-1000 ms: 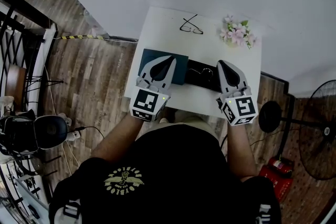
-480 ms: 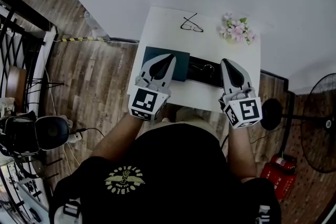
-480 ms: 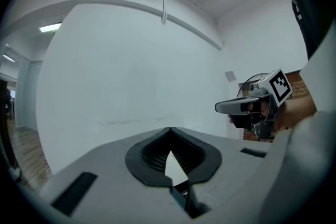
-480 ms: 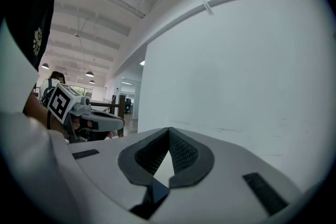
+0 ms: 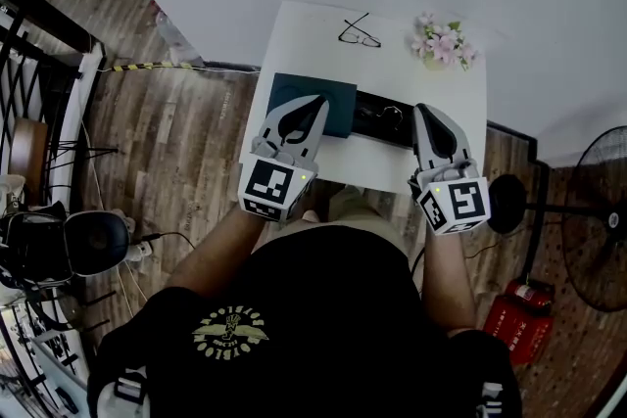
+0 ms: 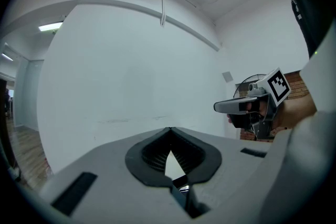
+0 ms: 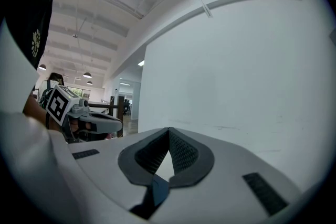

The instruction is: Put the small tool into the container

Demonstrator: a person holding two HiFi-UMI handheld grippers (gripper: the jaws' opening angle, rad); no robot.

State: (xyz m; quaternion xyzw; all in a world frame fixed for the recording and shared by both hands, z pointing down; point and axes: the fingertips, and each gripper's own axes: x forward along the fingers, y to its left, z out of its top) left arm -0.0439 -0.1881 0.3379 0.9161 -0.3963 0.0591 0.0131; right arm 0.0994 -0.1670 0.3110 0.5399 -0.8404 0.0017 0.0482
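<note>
"What were the grippers doing?"
"Both my left gripper and right gripper were closed and empty above the worktop's near edge."
"And the small tool?"
"The small tool seemingly lay in the black container between them."

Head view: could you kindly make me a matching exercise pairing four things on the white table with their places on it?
Things:
1. eyeglasses
2. pink flowers
3. teal box
4. black case

Places on the table:
A. far right corner
B. left side
C. far edge, about midway
D. middle, towards the near edge

Pairs: 1-C; 2-A; 3-B; 4-D
</note>
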